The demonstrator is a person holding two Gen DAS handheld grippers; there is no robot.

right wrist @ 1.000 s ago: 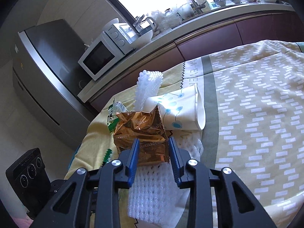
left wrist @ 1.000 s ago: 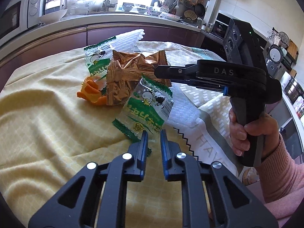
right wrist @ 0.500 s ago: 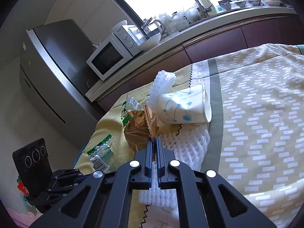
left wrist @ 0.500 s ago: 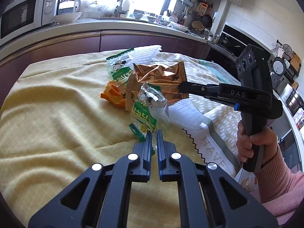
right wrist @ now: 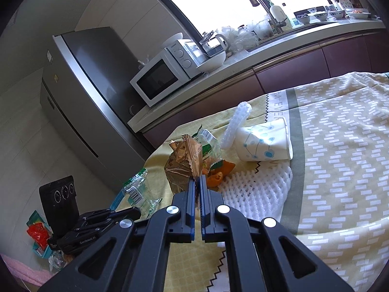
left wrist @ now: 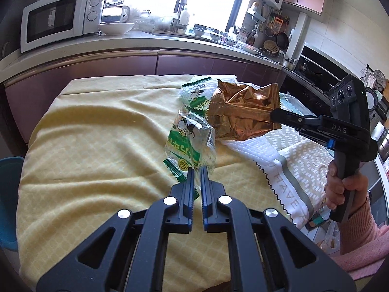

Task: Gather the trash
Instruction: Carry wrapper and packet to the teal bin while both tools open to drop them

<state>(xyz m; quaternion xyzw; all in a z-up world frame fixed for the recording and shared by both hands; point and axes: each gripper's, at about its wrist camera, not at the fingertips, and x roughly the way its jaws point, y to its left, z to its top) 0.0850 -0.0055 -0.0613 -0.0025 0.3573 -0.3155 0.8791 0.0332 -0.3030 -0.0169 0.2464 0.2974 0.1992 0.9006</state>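
Note:
My left gripper (left wrist: pixel 197 170) is shut on a clear green-and-white snack wrapper (left wrist: pixel 188 141) and holds it up off the yellow cloth; the wrapper also shows in the right wrist view (right wrist: pixel 137 191). My right gripper (right wrist: pixel 197 178) is shut on a crumpled copper foil bag (right wrist: pixel 182 165), lifted above the table; the bag also shows in the left wrist view (left wrist: pixel 239 112). A second green-and-white wrapper (left wrist: pixel 197 93) lies behind the bag. Orange peel (right wrist: pixel 218 171), white foam netting (right wrist: pixel 257 189), a white foam tube (right wrist: pixel 237 124) and a tipped paper cup (right wrist: pixel 263 142) lie on the table.
The table carries a yellow cloth (left wrist: pixel 97 141) and a white patterned cloth (right wrist: pixel 340 146). A counter with a microwave (left wrist: pixel 58 18) runs behind it. A fridge (right wrist: pixel 92 92) stands at its end. A blue bin's edge (left wrist: pixel 8 194) shows at the left; trash (right wrist: pixel 39 236) lies low beside the table.
Both grippers shut on their wrappers and lifted them off the table. The copper bag rose clear of the peel, and the green wrapper hangs from the left fingers.

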